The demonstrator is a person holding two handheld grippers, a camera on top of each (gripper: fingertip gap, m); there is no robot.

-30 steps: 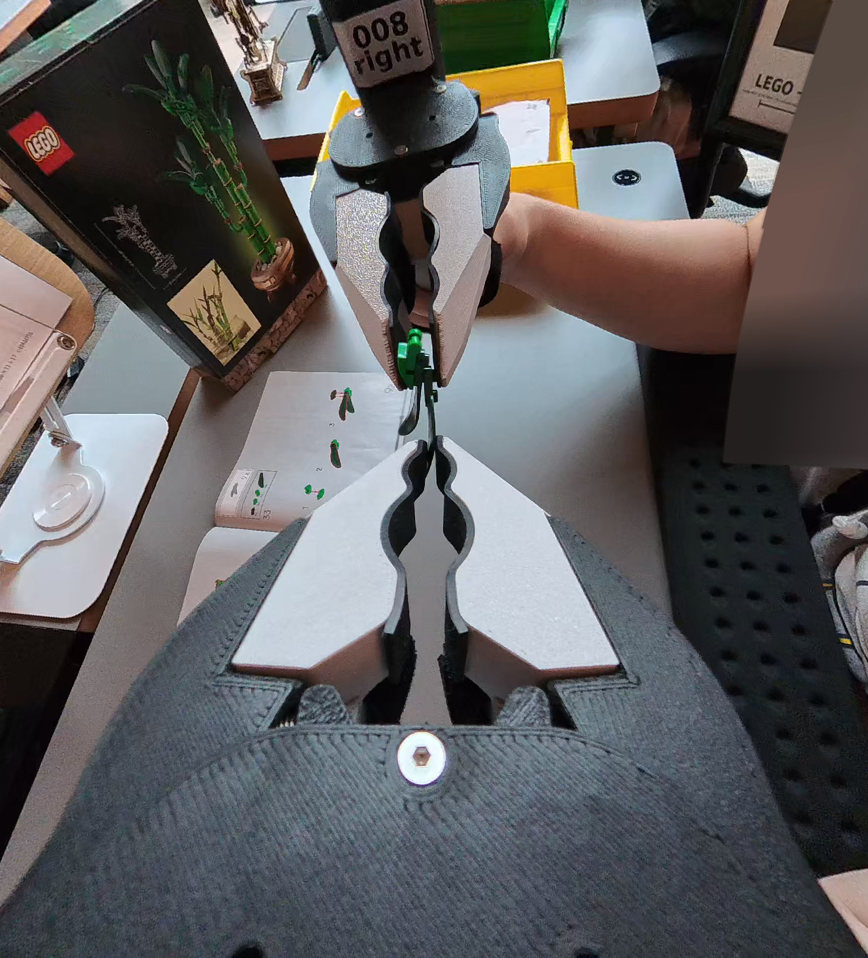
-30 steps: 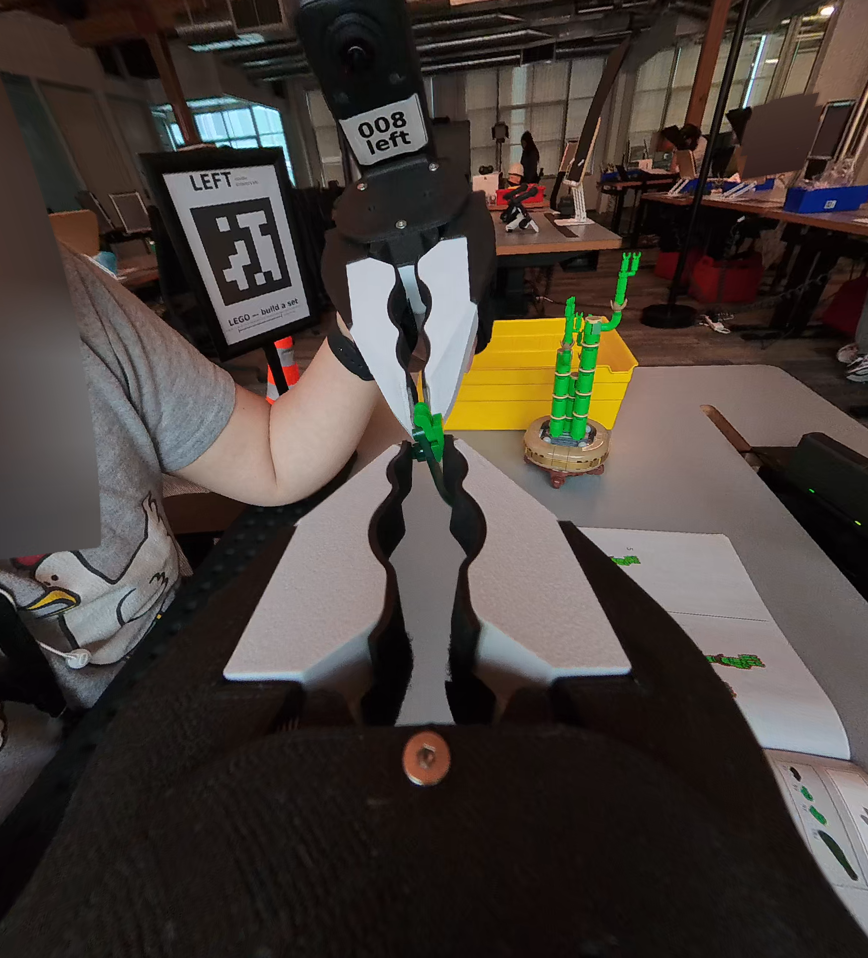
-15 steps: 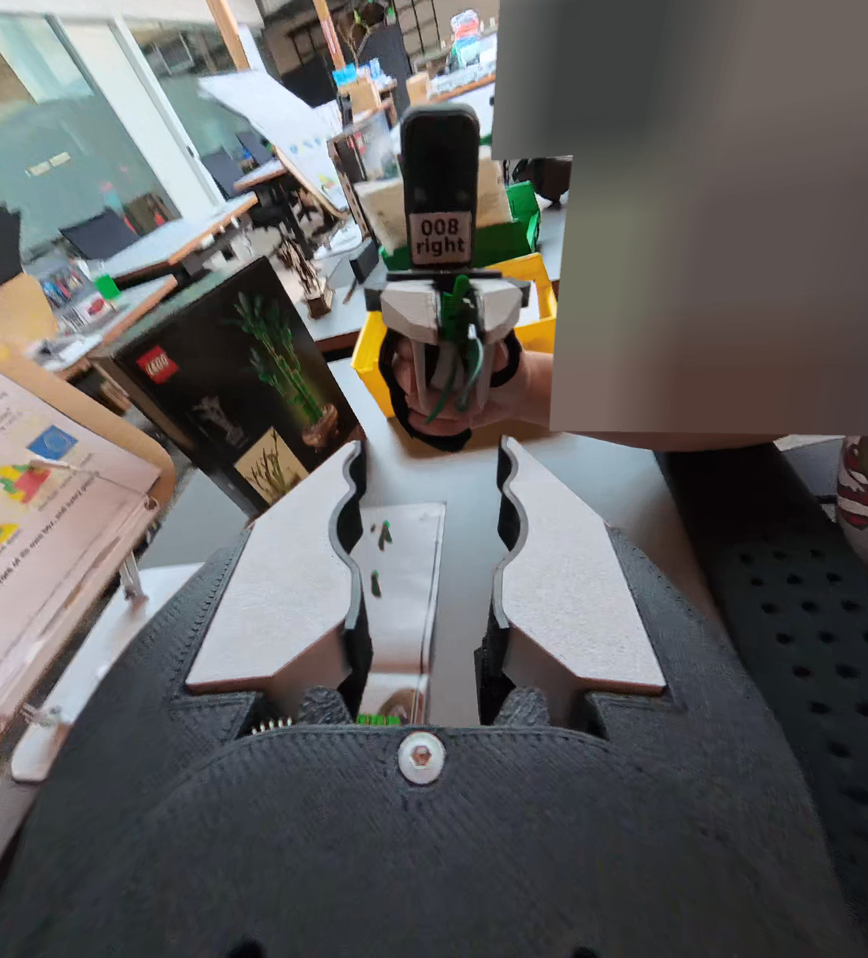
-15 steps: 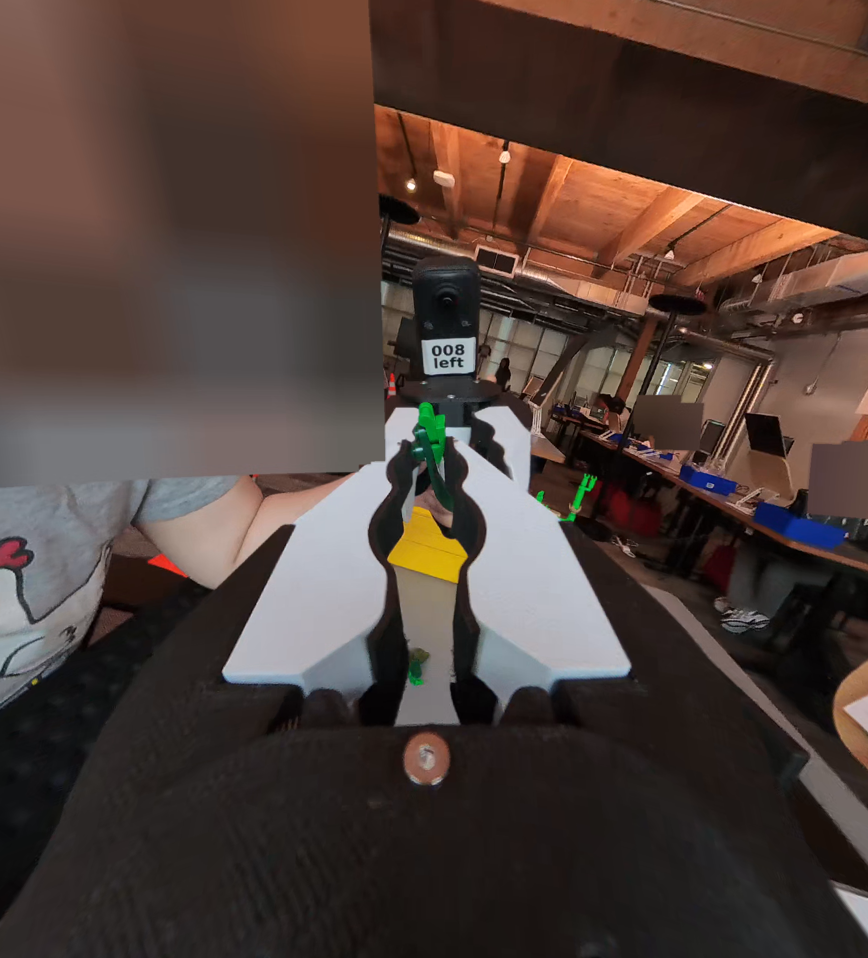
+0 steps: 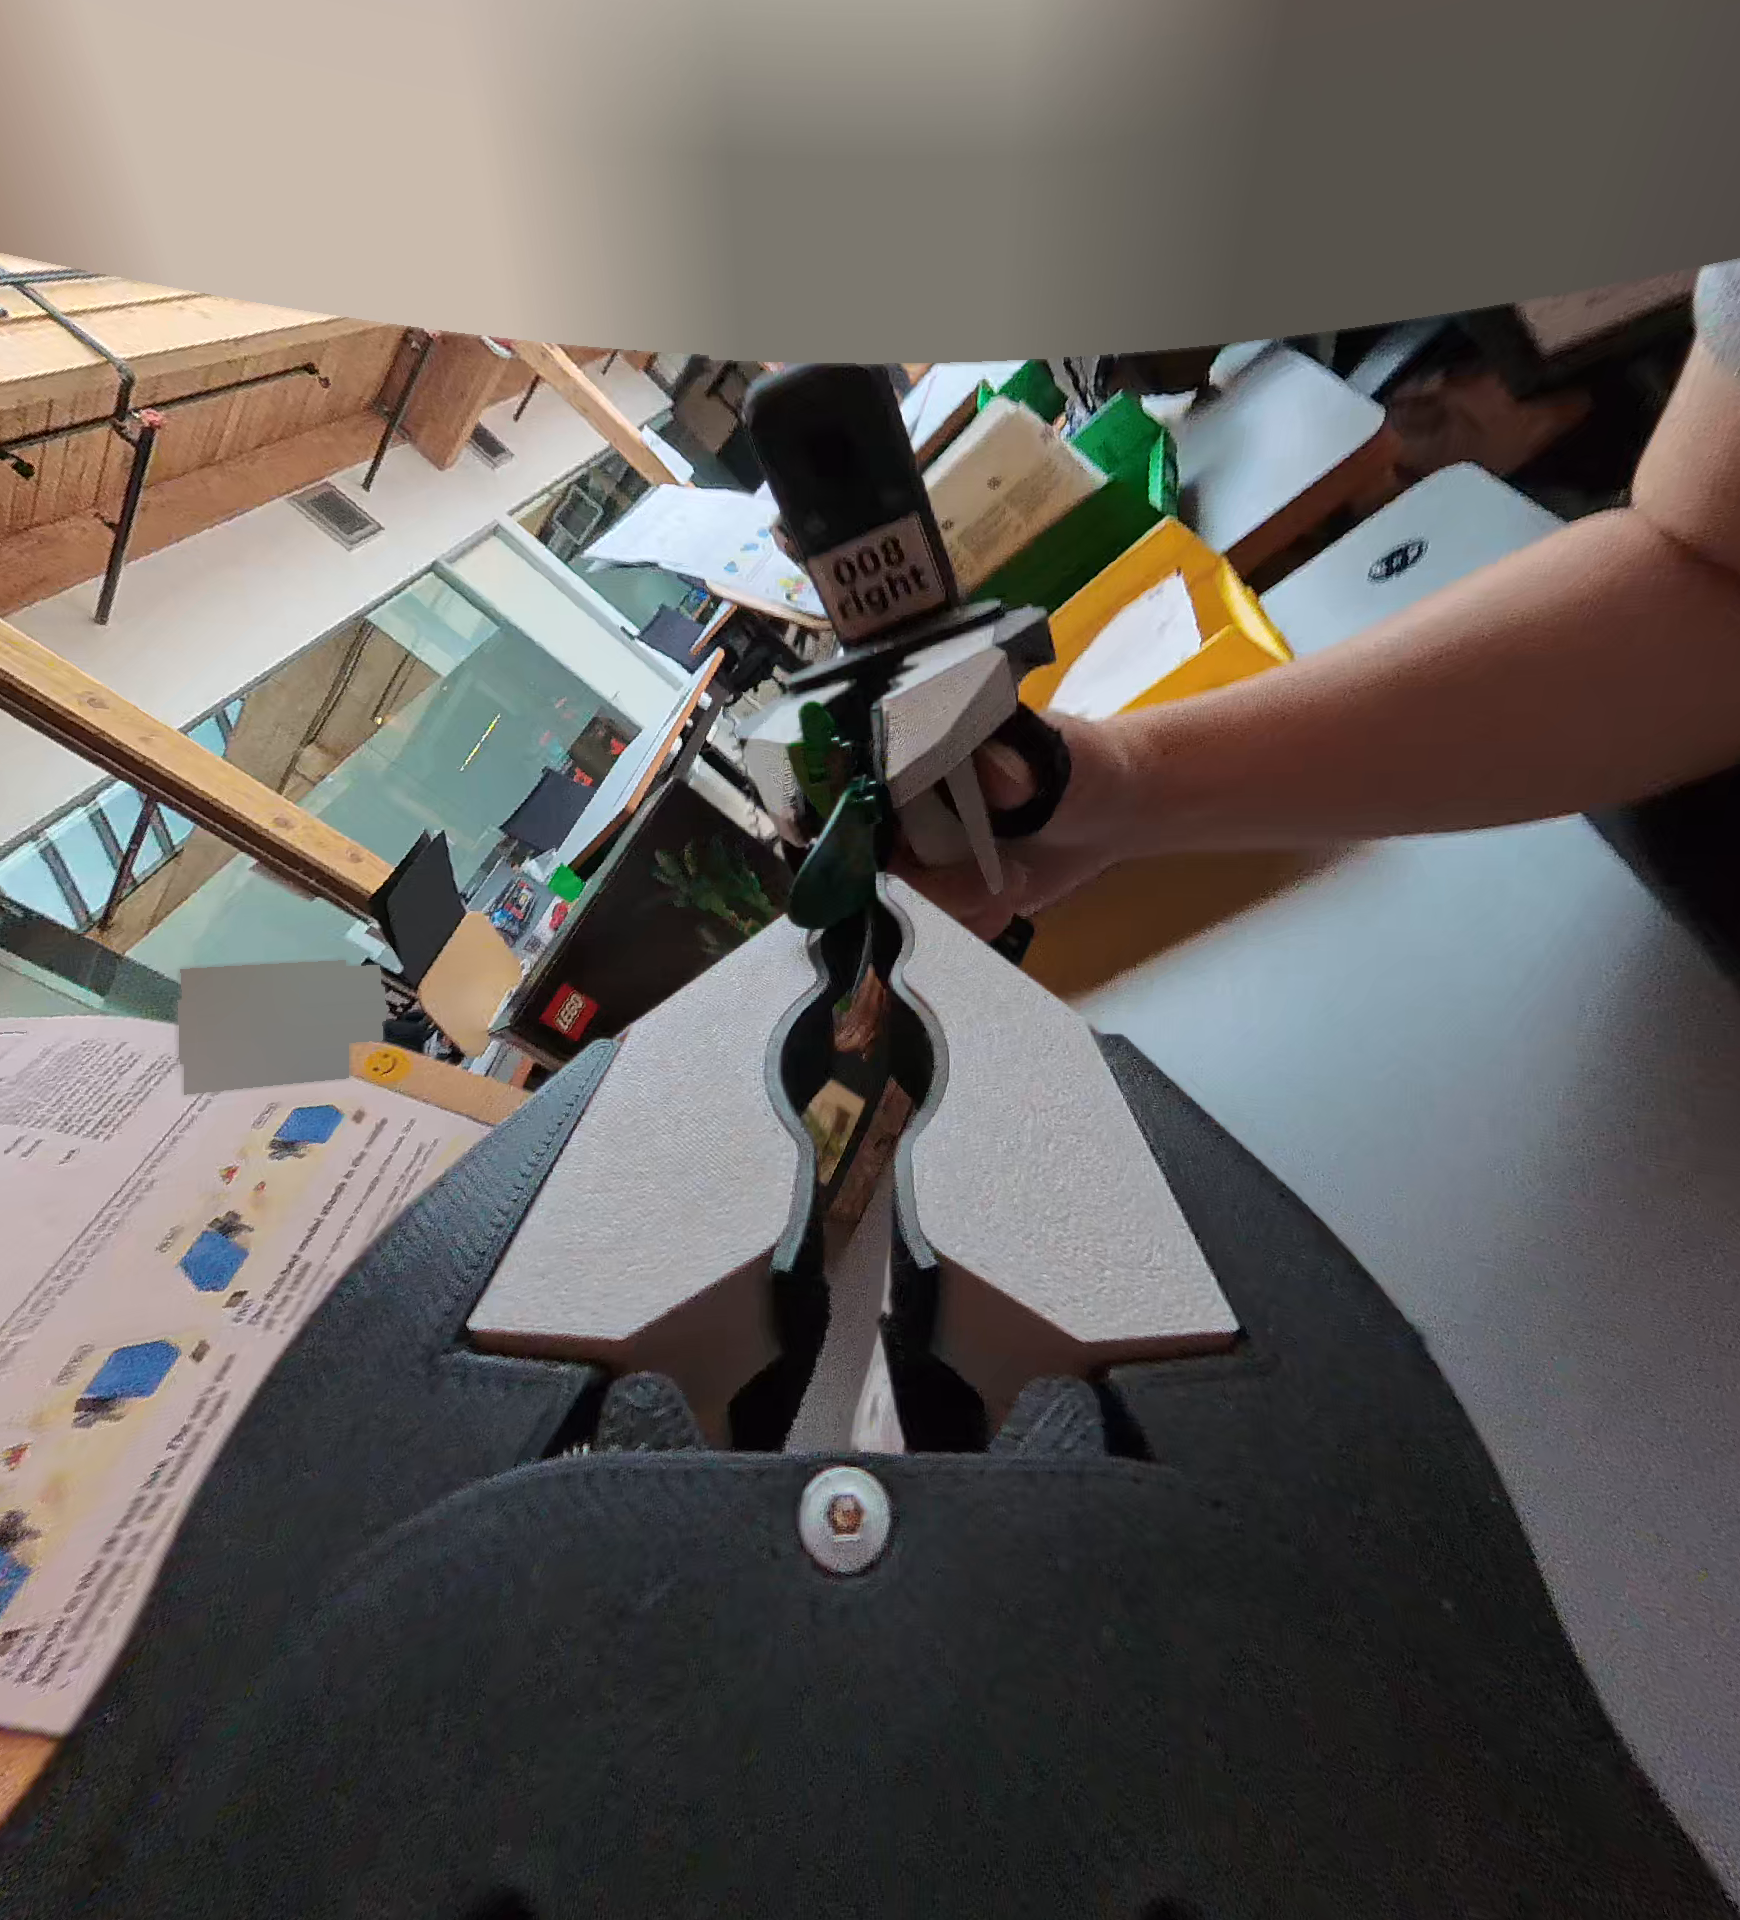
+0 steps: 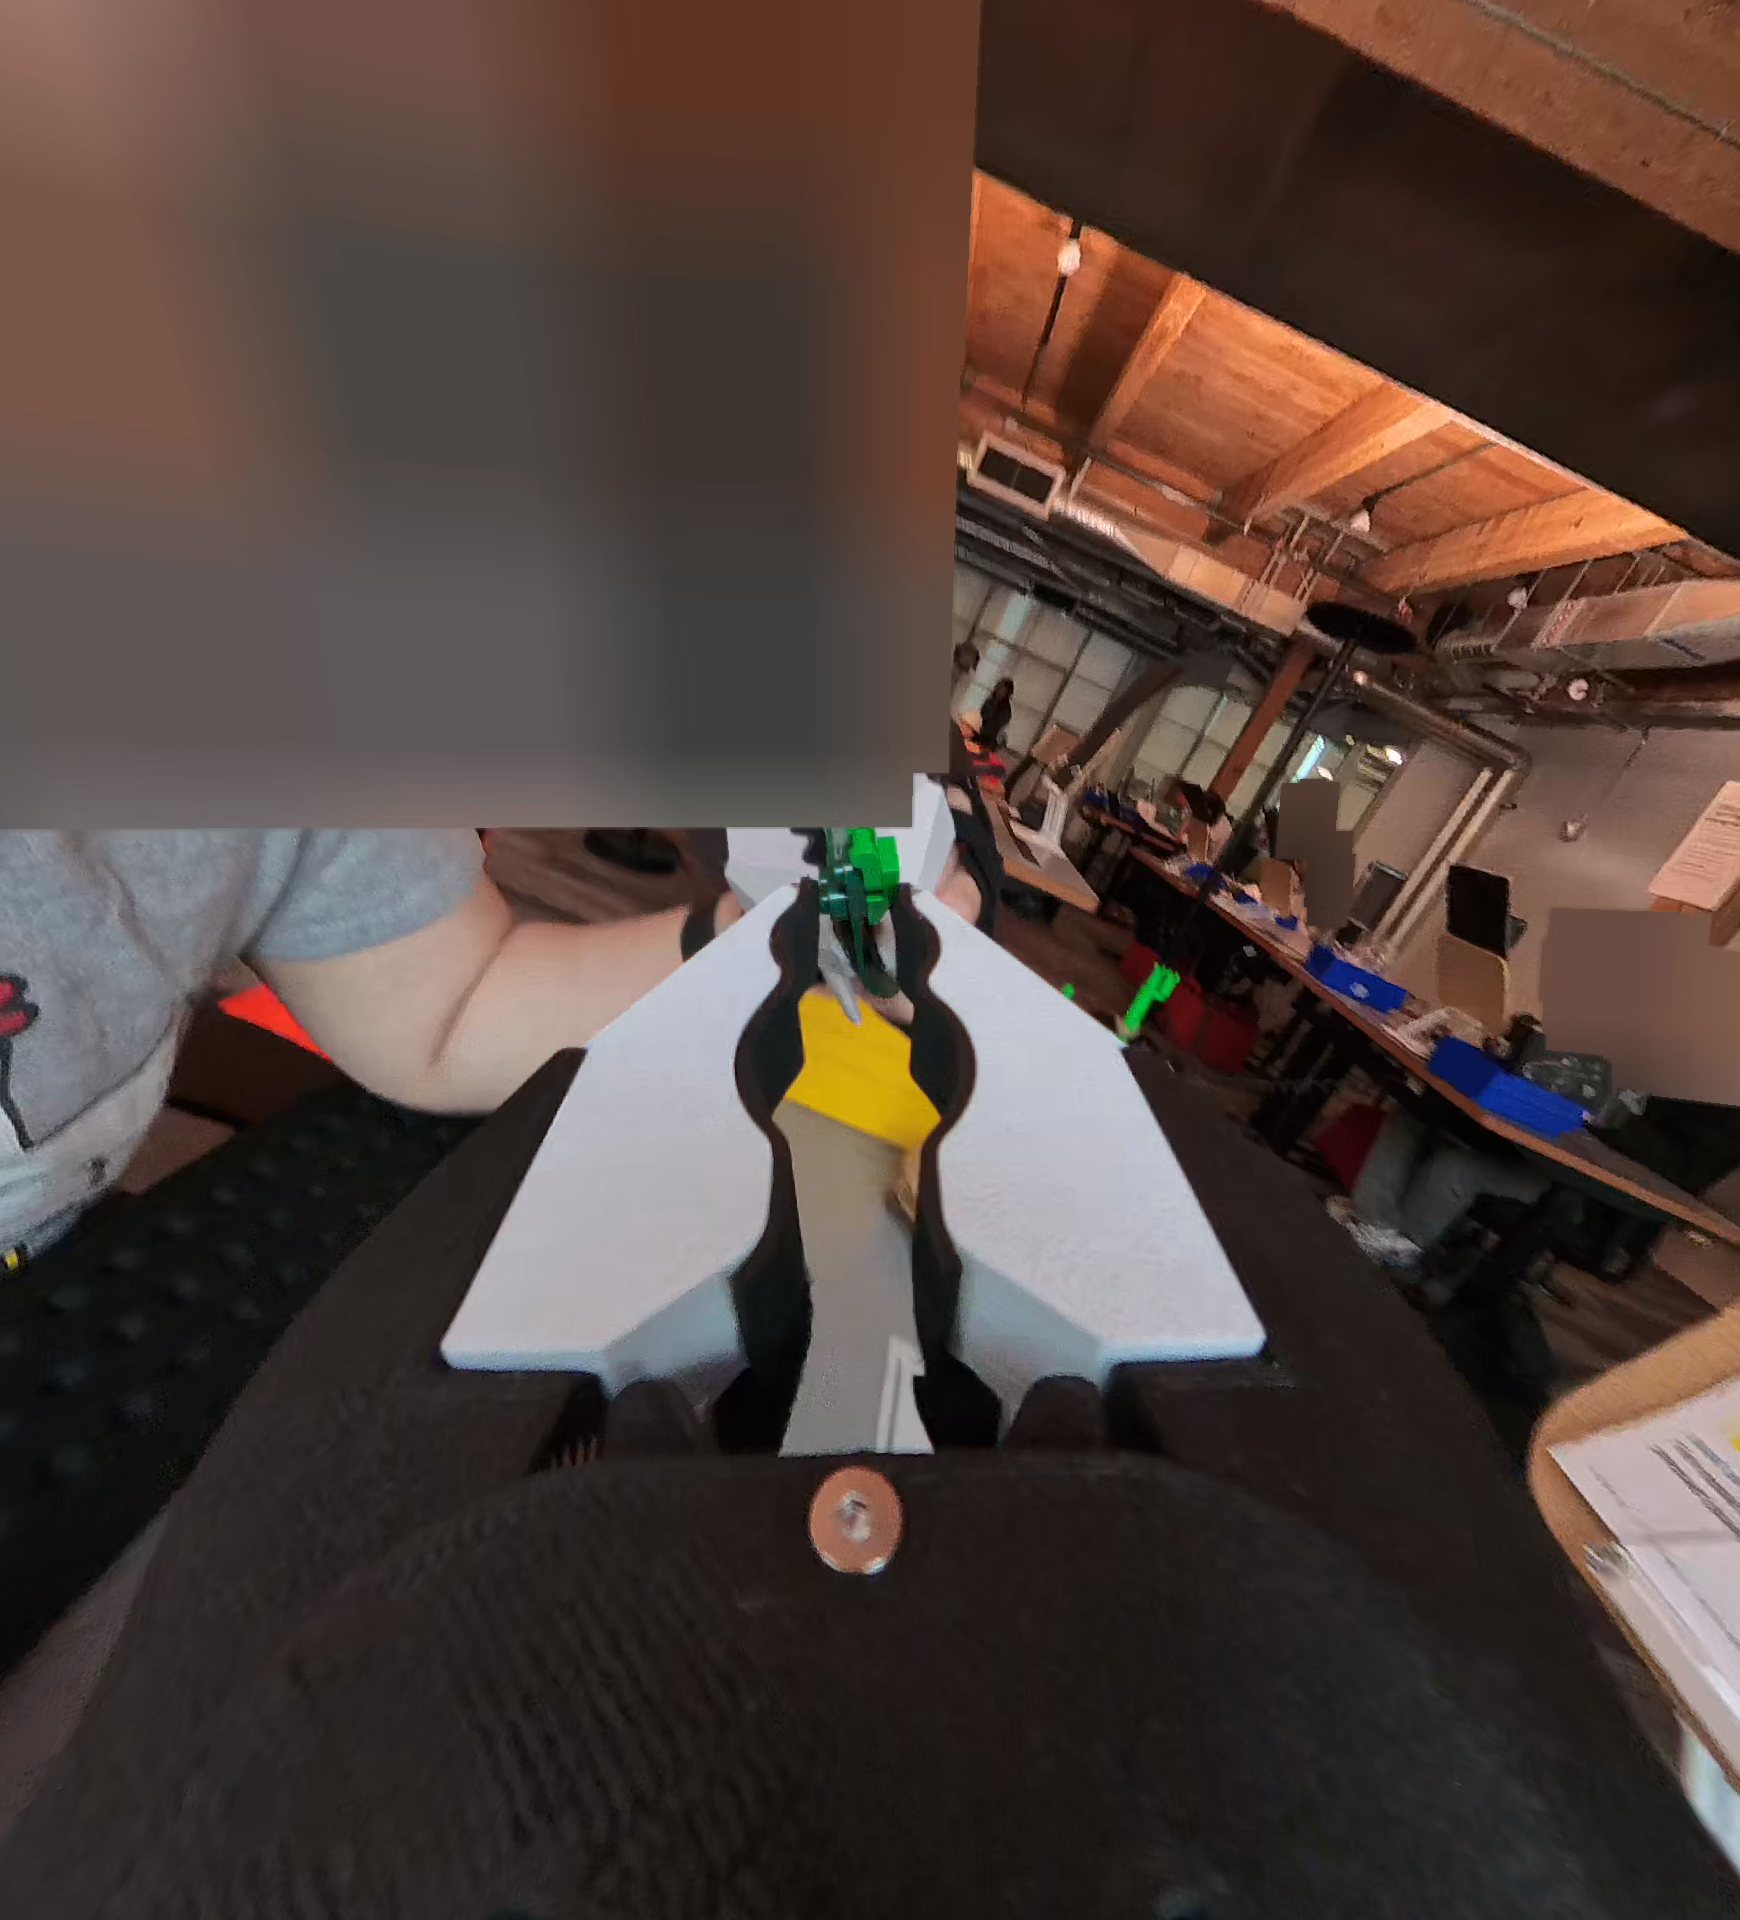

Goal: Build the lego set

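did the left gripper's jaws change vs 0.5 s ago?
Yes. The left gripper has closed: half a second ago its jaws stood wide apart with the table showing between; now the tips nearly meet on the dark green leaf piece held by the right gripper.

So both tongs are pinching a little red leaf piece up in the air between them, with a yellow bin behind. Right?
Not quite: the leaf piece is green, not red, as the left wrist view shows. Both tongs do pinch it in the air, and the yellow bin is behind.

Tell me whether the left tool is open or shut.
Shut. The left tool has its tips pinched together on the dark green leaf piece, which the right tool also holds.
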